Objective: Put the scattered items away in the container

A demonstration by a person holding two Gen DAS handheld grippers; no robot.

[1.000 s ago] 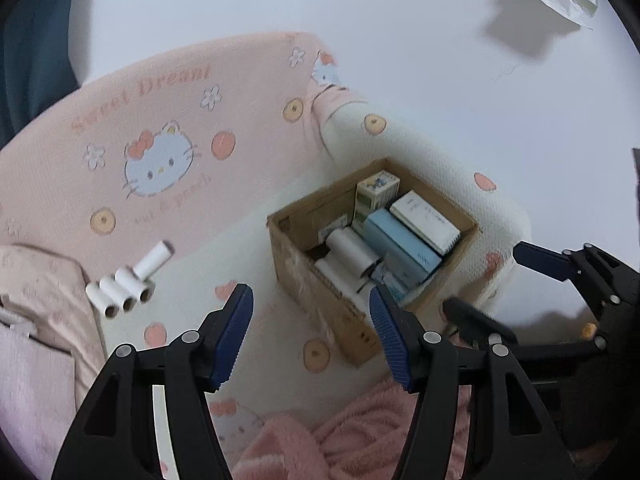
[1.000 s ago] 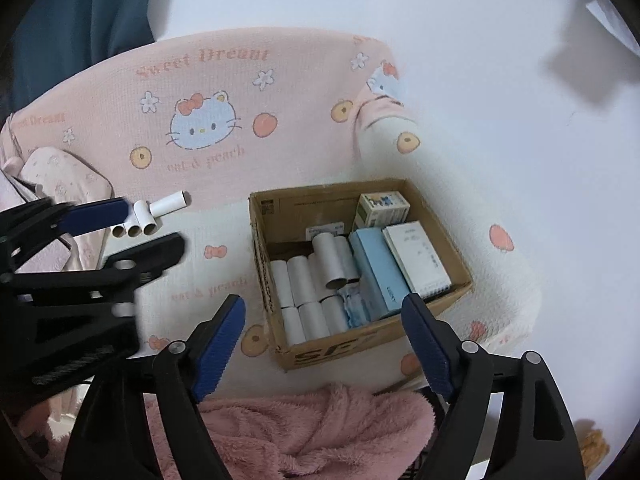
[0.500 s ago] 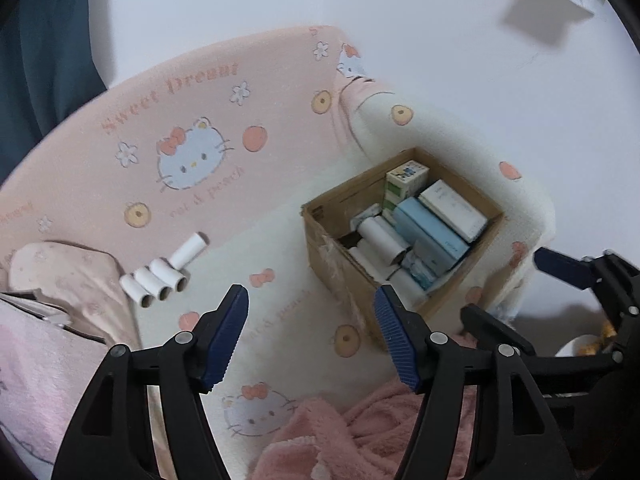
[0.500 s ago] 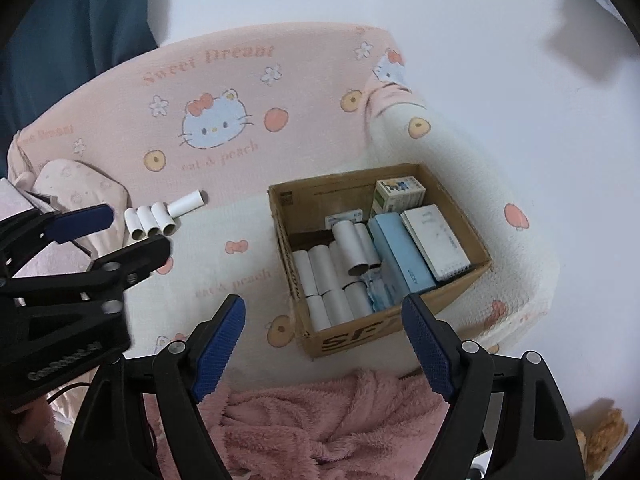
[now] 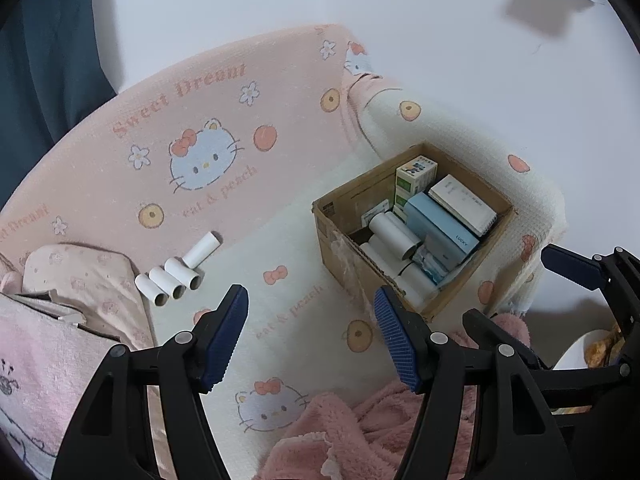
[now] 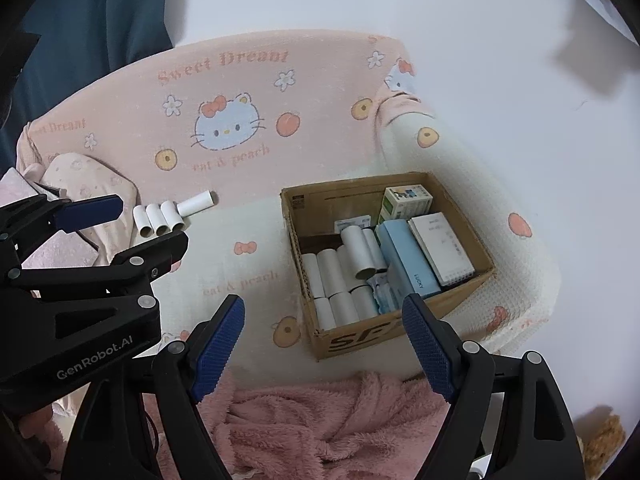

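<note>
A brown cardboard box (image 5: 340, 236) (image 6: 352, 336) stands on the patterned sofa seat, holding several white paper rolls (image 6: 332, 276), a light blue box (image 6: 408, 264), a white booklet (image 6: 442, 248) and a small green-white carton (image 5: 414, 178). Several loose white rolls (image 5: 176, 274) (image 6: 168, 214) lie in a row on the seat to the left of the box. My left gripper (image 5: 310, 338) hovers open above the seat between rolls and box, holding nothing. Also open and holding nothing, my right gripper (image 6: 322, 344) hangs above the box's front edge.
A pink fluffy blanket (image 6: 320, 420) (image 5: 360, 432) bunches at the seat's front. Pale pink cushions and cloth (image 5: 76, 280) pile at the left end. The pink sofa backrest (image 6: 232, 120) rises behind, with a white wall (image 6: 360, 0) beyond and a dark blue curtain (image 5: 40, 40) at left.
Both grippers have pulled back and up from the sofa, so the box and rolls look smaller. The left view has swung left, bringing the loose rolls nearer centre. Both stay open.
</note>
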